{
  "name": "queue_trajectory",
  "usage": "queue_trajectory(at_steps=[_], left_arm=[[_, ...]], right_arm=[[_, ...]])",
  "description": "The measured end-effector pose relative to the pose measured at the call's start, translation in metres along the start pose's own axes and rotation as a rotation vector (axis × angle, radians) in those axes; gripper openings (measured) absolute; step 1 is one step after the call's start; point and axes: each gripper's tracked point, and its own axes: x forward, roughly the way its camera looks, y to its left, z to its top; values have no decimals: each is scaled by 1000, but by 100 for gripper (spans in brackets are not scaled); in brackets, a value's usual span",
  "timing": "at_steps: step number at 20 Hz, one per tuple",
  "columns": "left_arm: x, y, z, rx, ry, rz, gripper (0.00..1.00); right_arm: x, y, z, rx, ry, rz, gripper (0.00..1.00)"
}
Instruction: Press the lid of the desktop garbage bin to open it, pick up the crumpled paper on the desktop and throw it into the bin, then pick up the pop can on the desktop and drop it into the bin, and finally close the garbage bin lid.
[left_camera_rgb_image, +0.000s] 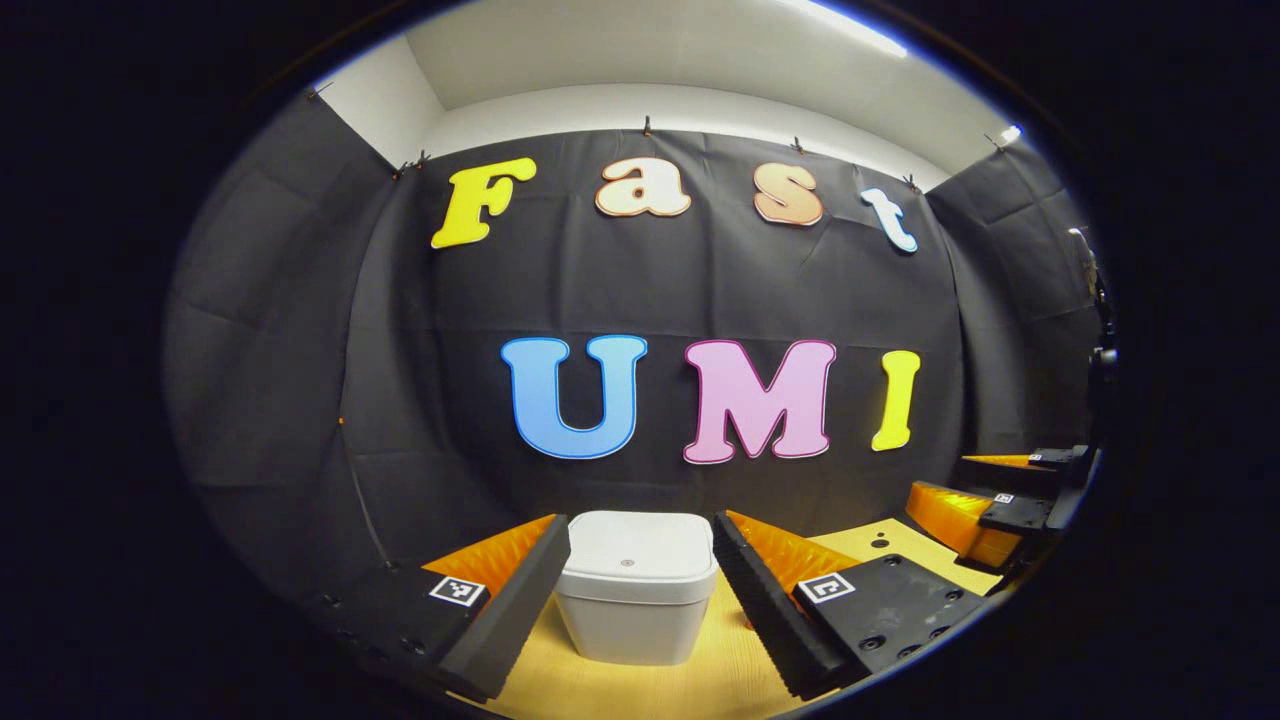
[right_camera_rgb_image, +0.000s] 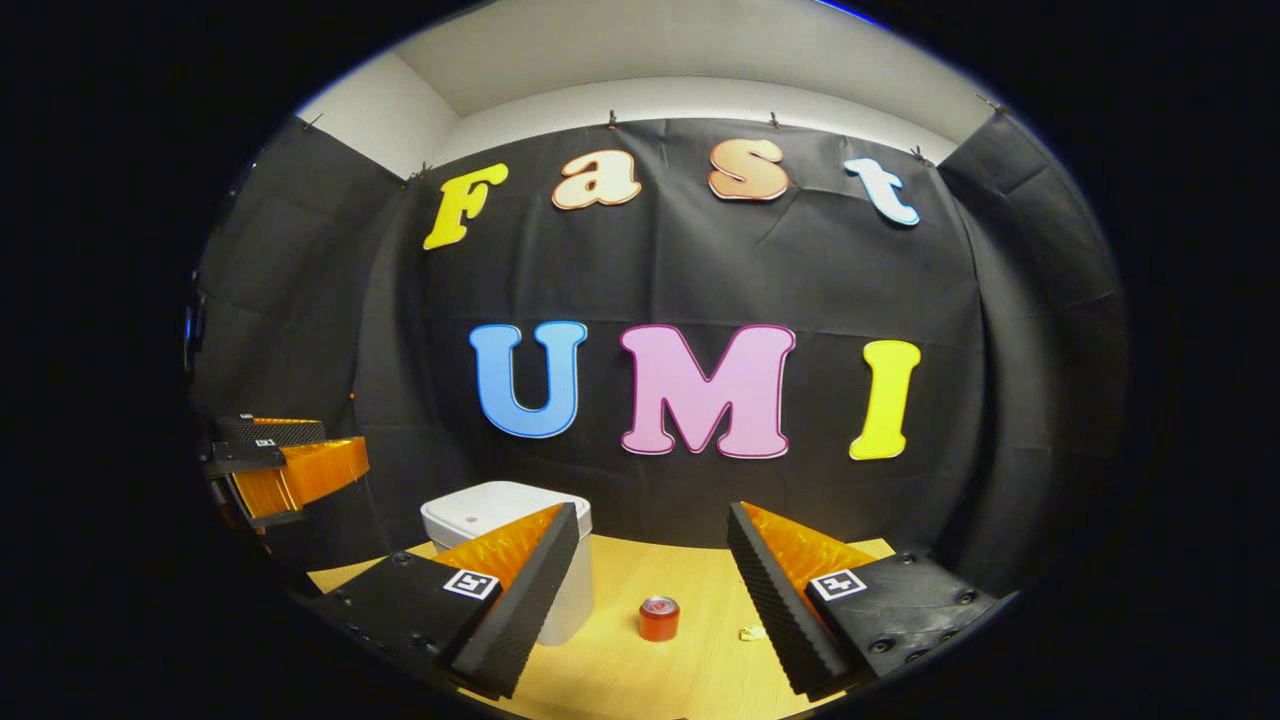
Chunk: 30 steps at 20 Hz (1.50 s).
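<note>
The white desktop bin (left_camera_rgb_image: 636, 600) stands on the wooden table with its lid (left_camera_rgb_image: 634, 555) down. My left gripper (left_camera_rgb_image: 640, 528) is open, and the bin sits straight ahead between its two fingers, farther off and apart from them. In the right gripper view the bin (right_camera_rgb_image: 480, 512) is at the left, partly hidden by one finger. A red pop can (right_camera_rgb_image: 659, 618) stands upright ahead of my open right gripper (right_camera_rgb_image: 654, 516). A small crumpled paper (right_camera_rgb_image: 751, 632) lies just right of the can, close to the right finger. Nothing is between either gripper's fingers.
The light wooden table (left_camera_rgb_image: 700, 680) ends at the black cloth wall behind the bin. The right gripper (left_camera_rgb_image: 1000, 510) shows at the right edge of the left gripper view. The left gripper (right_camera_rgb_image: 285, 470) shows far left in the right gripper view, beside the bin.
</note>
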Motion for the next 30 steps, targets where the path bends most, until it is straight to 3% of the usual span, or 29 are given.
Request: queue_trajectory(at_steps=[5,9,13,14,15,18,22,30], left_arm=[[20,-7,-8,-20,24,-43,95],[44,-9,-13,-6,43,-69,83],[73,-9,-24,3,83,-93,62],[81,-11,-29,-2,98,-105,52],[87,-12,-35,-2,112,-108,49],[110,-3,-53,0,155,-86,27],[141,10,-83,-20,222,-59,7],[174,11,-133,-40,359,-98,6]], right_arm=[[-3,-25,-8,-17,29,-68,97],[-3,-45,-15,-8,47,-119,96],[5,-57,-30,-1,96,-146,96],[5,-62,-33,5,102,-155,97],[6,-66,-34,11,104,-164,96],[12,-75,-42,9,125,-185,96],[16,-85,-55,15,166,-200,96],[18,-99,-66,10,194,-227,97]])
